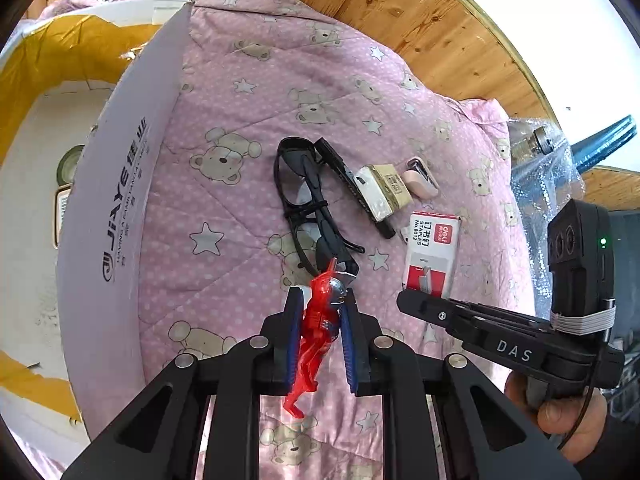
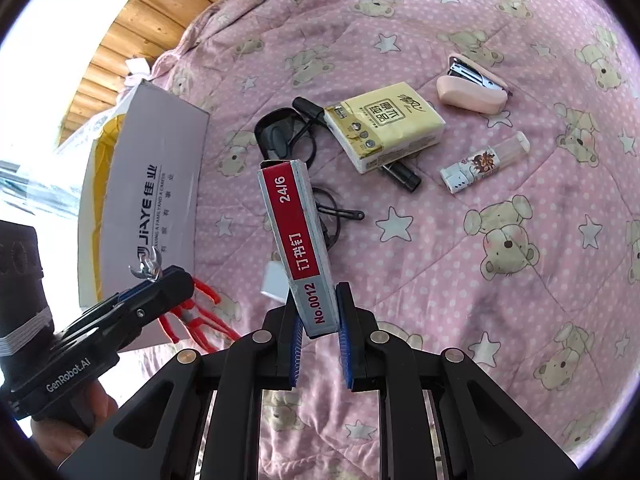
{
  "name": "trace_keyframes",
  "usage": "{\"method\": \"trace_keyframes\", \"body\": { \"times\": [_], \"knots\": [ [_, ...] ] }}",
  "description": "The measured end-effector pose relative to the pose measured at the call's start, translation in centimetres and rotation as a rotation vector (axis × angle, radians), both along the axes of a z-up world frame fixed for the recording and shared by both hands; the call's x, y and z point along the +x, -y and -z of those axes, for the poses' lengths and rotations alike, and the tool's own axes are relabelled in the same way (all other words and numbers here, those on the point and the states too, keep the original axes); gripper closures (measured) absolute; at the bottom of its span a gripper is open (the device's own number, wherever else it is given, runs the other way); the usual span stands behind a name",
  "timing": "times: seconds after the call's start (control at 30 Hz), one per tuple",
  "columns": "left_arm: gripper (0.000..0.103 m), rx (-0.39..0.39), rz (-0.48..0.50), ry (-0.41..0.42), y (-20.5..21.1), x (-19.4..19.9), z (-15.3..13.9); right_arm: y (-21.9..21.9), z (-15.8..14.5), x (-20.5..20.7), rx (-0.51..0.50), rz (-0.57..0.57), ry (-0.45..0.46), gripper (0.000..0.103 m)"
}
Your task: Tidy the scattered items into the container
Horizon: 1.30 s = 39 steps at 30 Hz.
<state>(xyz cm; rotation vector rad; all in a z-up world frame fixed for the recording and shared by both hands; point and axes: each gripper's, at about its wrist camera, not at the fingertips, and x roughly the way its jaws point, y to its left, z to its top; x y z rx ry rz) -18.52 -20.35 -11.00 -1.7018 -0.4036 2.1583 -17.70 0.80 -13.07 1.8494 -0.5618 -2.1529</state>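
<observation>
1. The left gripper (image 1: 320, 320) has its jaws squeezed on a red toy (image 1: 318, 320), held up above the blanket (image 1: 240, 240).
2. The right gripper (image 2: 318, 332) pinches a staple box (image 2: 298, 240), lifted off the blanket.
3. The box (image 1: 120, 200) stands just to the left.
4. Glasses (image 1: 304, 204), tissues (image 2: 384, 132) and a stapler (image 2: 472, 88) lie on the blanket.

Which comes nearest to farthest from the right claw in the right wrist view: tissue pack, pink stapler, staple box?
1. staple box: clamped in the right claw, tilting up and left.
2. tissue pack: on the quilt ahead, slightly right, lying over a black marker.
3. pink stapler: farthest, beyond the pack to the upper right.
</observation>
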Motion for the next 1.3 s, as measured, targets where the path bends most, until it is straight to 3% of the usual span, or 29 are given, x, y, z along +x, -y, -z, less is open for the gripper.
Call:
{"method": "trace_keyframes", "body": {
  "times": [0.23,0.3,0.33,0.4,0.53,0.83,0.87,0.9,0.93,1.0,1.1,1.17,1.3],
  "knots": [
    [0.081,-0.036,0.002,0.034,-0.1,0.7,1.7,0.0,0.7,0.8,0.018,-0.016,0.020,0.086],
    [0.065,-0.055,0.001,0.044,-0.5,0.8,2.6,0.0,1.5,1.1,0.034,-0.021,0.038,0.085],
    [0.053,-0.065,-0.001,0.046,-0.6,0.9,3.0,-0.1,1.9,1.2,0.041,-0.022,0.046,0.082],
    [0.044,-0.085,-0.009,0.039,-0.7,1.1,3.5,-0.2,2.6,1.4,0.051,-0.017,0.059,0.081],
    [0.043,-0.089,-0.042,0.072,-0.1,1.2,5.2,-0.3,3.4,1.2,0.058,-0.014,0.068,0.065],
    [0.043,-0.110,-0.152,0.131,1.6,-0.2,8.0,0.3,5.5,-0.6,0.088,-0.034,0.101,0.065],
    [0.043,-0.112,-0.149,0.131,1.5,-0.4,8.1,0.3,5.8,-0.8,0.091,-0.035,0.107,0.066],
    [0.043,-0.114,-0.146,0.132,1.3,-0.6,8.3,0.5,5.9,-0.9,0.095,-0.039,0.107,0.074],
    [0.045,-0.120,-0.146,0.130,1.2,-0.8,8.4,0.7,5.9,-1.0,0.100,-0.048,0.103,0.078],
    [0.063,-0.134,-0.155,0.117,1.2,-1.0,8.3,1.2,6.1,-1.2,0.110,-0.067,0.095,0.088],
    [0.075,-0.094,-0.154,0.098,1.6,-1.1,7.6,1.7,5.8,-1.1,0.107,-0.082,0.076,0.088],
    [0.094,-0.071,-0.158,0.074,2.0,-1.1,6.7,1.8,5.3,-0.9,0.094,-0.078,0.066,0.088],
    [0.095,-0.066,-0.134,0.079,2.1,-1.3,6.1,1.6,4.9,-0.5,0.070,-0.063,0.064,0.088]
  ]
}}
